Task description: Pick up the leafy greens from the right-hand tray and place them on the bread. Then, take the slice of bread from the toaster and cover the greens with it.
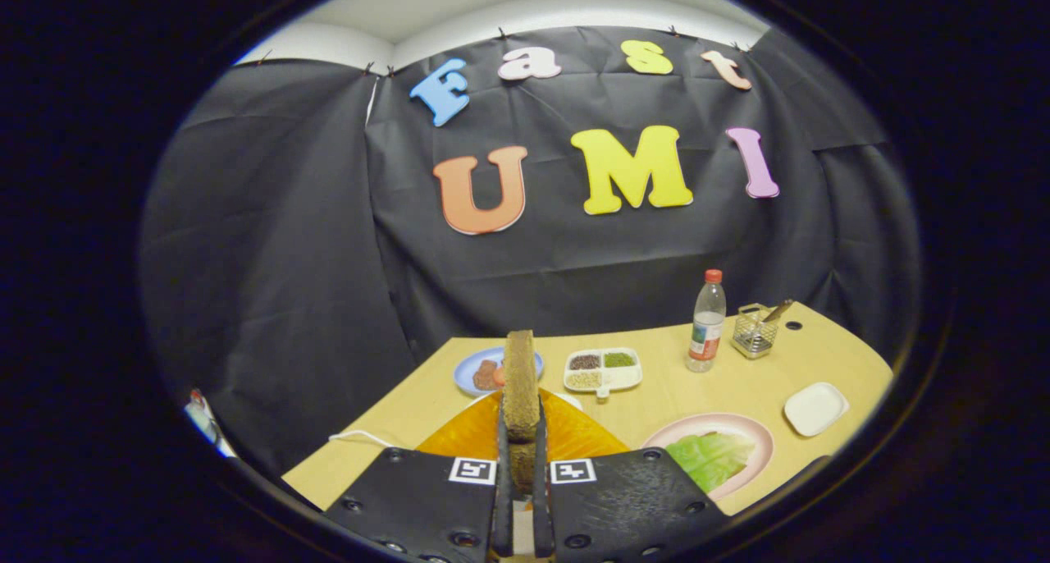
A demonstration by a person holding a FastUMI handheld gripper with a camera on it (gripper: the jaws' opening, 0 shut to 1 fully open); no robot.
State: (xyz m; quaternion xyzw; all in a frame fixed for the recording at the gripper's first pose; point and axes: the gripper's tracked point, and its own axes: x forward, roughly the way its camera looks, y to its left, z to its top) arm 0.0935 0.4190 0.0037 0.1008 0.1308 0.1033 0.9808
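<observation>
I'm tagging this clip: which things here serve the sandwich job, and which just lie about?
Job:
hand-held gripper, shut on the upright brown bread slice
green lettuce leaf on the pink round plate

Lying about:
clear plastic bottle
wire mesh basket
white divided dish
blue plate
small white dish

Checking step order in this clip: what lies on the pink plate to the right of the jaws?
A light green lettuce leaf lies on the pink round plate. Whether bread sits beneath it cannot be seen. The gripper is shut on an upright brown bread slice.
</observation>
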